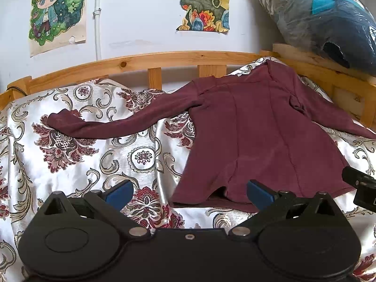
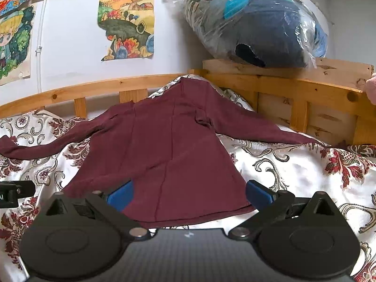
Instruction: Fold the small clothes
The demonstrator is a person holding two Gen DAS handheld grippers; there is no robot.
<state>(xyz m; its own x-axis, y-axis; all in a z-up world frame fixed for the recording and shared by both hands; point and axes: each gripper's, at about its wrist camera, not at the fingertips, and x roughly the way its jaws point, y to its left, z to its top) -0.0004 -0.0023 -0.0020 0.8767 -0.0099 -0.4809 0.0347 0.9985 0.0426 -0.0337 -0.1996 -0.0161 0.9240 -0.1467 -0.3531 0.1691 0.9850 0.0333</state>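
A small maroon long-sleeved top [image 1: 253, 129] lies spread flat on the patterned bedspread [image 1: 70, 155], collar toward the headboard, hem toward me. Its left sleeve [image 1: 112, 124] stretches out to the left; its right sleeve [image 2: 270, 131] stretches right. My left gripper [image 1: 189, 193] is open, over the hem's left corner, holding nothing. My right gripper [image 2: 189, 193] is open, over the hem's right part [image 2: 188, 202], holding nothing. The right gripper's edge shows in the left wrist view [image 1: 359, 183]; the left one's in the right wrist view [image 2: 14, 192].
A wooden bed rail [image 1: 164, 58] runs along the back and a wooden headboard [image 2: 305, 94] stands on the right. A plastic bag of bedding [image 2: 258, 23] rests on the headboard. Drawings [image 1: 56, 11] hang on the white wall.
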